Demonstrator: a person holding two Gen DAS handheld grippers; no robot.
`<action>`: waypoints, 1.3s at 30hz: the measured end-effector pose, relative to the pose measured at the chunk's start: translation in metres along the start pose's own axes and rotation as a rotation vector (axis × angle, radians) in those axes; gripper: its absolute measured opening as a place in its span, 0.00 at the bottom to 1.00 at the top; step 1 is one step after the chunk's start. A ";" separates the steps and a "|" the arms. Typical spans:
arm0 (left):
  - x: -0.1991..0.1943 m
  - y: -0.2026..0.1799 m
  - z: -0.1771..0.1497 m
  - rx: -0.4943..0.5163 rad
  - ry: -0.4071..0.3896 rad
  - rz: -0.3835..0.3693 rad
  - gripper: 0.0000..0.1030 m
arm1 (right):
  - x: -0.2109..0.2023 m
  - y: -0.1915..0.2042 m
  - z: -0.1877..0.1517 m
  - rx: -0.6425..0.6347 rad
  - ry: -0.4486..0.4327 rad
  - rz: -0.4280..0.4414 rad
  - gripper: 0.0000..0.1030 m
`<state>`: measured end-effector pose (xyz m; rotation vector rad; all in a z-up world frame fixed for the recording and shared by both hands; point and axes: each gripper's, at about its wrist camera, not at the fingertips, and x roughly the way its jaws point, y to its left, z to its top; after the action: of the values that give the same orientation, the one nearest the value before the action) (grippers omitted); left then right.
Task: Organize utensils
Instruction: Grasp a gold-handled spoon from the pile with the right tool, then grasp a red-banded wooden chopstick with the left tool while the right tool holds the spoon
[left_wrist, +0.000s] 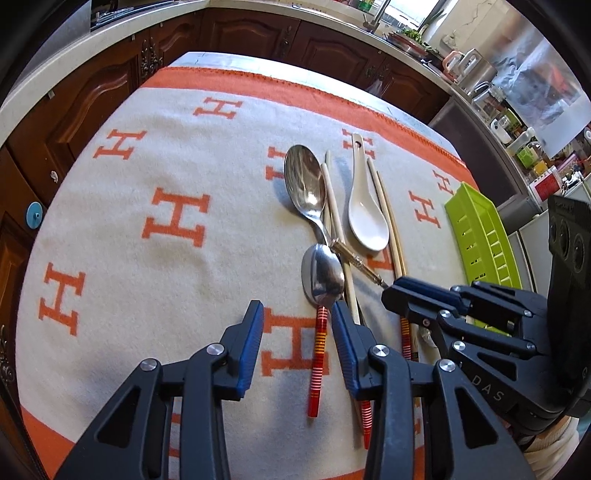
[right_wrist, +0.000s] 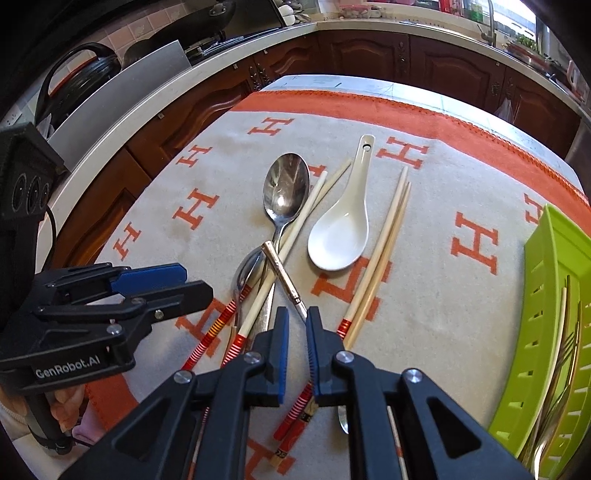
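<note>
Hand-held gripper (right_wrist: 297, 321) open above three spoons (right_wrist: 286, 192), chopsticks (right_wrist: 384, 243).

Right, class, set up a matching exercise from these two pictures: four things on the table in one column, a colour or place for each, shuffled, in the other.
Things
1. ceramic soup spoon
2. basket
3. large metal spoon
4. cloth

Descriptions
A. lime green, at the right edge
B. white, handle pointing away
C. cream with orange H letters
D. shiny steel, left of the white spoon

Pairs: 1-B, 2-A, 3-D, 4-C
</note>
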<state>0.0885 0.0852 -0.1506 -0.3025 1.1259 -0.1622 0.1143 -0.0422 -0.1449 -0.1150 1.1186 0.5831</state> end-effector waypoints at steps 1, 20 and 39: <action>0.000 0.000 0.000 0.000 0.001 0.001 0.35 | 0.001 0.001 0.000 -0.006 -0.003 -0.002 0.13; -0.008 0.002 -0.004 -0.012 -0.005 0.009 0.35 | 0.001 0.007 -0.008 -0.038 -0.063 -0.051 0.04; -0.011 -0.032 -0.014 0.070 0.019 -0.095 0.17 | -0.064 -0.037 -0.036 0.246 -0.170 0.014 0.04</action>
<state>0.0719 0.0559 -0.1367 -0.2929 1.1224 -0.2879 0.0841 -0.1117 -0.1123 0.1523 1.0177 0.4547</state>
